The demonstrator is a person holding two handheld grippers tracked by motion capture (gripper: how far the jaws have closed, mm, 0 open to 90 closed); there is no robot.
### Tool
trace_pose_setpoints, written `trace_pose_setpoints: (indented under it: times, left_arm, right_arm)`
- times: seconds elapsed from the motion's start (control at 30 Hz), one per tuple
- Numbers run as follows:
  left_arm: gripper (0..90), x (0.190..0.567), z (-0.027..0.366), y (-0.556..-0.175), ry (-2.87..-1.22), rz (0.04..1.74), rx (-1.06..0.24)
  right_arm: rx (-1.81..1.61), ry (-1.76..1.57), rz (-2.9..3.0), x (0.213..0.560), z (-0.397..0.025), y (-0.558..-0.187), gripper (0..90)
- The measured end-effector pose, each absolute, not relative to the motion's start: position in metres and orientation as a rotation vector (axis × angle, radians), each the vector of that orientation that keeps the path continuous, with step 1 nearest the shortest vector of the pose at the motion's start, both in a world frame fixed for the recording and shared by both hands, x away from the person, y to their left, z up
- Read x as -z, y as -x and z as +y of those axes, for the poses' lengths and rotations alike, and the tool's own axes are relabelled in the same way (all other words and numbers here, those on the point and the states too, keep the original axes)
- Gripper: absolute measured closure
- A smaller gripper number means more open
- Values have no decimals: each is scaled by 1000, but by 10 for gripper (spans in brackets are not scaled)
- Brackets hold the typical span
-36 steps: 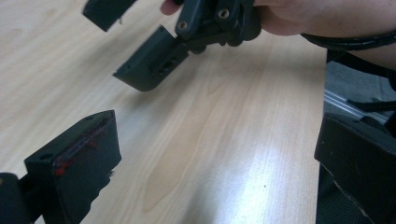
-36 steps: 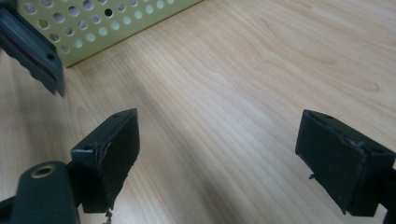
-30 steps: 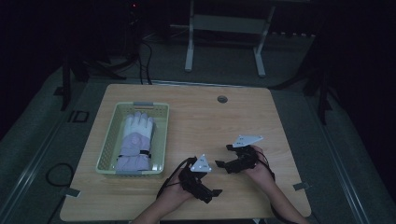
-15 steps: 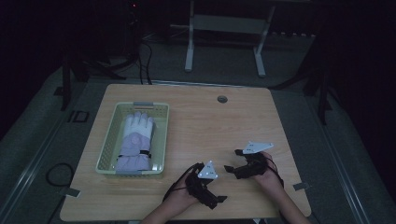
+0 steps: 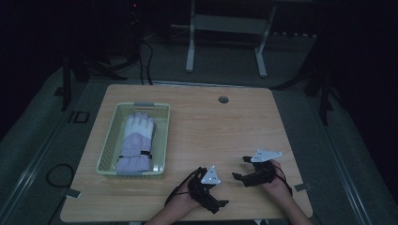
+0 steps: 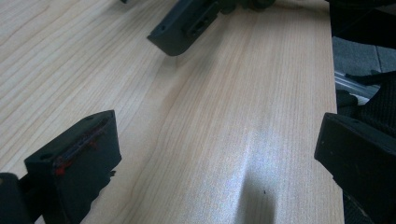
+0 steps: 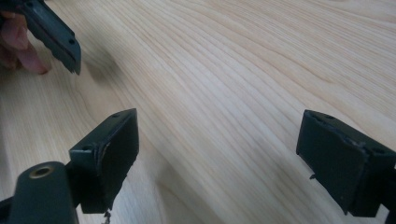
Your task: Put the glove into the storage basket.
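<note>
A pale green mesh basket (image 5: 107, 149) stands on the left of the wooden table (image 5: 211, 126). In it lies a white and lilac glove (image 5: 136, 143). My left gripper (image 5: 218, 193) is low over the table near the front edge, open, with only bare wood between its jaws (image 6: 217, 149). My right gripper (image 5: 240, 168) is just to its right, pointing left, also open over bare wood (image 7: 224, 149). The two face each other a short way apart. One jaw of the right gripper (image 6: 184, 25) shows ahead in the left gripper view. A jaw of the left gripper (image 7: 53, 32) shows in the right gripper view.
A round cable hole (image 5: 223, 99) sits near the table's far edge. A metal stand (image 5: 225, 23) is on the floor behind the table. The table's front edge (image 6: 334, 70) lies close to the left gripper. A hand's fingers (image 7: 18, 46) rest by the left gripper's jaw.
Both grippers have drawn back toward the table's front edge and a little to the right. The basket and glove have not moved.
</note>
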State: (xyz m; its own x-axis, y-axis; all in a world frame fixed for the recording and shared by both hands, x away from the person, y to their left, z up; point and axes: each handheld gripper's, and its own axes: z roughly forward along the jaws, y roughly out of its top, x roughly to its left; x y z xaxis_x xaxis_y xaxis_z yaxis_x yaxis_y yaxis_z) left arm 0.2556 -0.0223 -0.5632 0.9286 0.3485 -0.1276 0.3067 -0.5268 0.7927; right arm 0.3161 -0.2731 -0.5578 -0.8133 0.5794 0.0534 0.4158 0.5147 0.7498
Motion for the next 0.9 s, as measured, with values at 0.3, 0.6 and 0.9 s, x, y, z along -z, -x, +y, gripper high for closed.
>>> trace_pose_setpoints:
  times: [0.3, 0.6, 0.9]
  left_arm:
    - [5, 565, -22, -252, -2157, 458, -62]
    - [5, 568, -23, -248, -2154, 453, -73]
    - [5, 569, -23, -248, -2156, 460, -83]
  right_arm:
    - [-1208, -860, 2529, 562, -285, -312, 128]
    - [-1224, -864, 2518, 562, -288, -313, 128]
    - [-1210, -868, 2520, 562, -288, -314, 134]
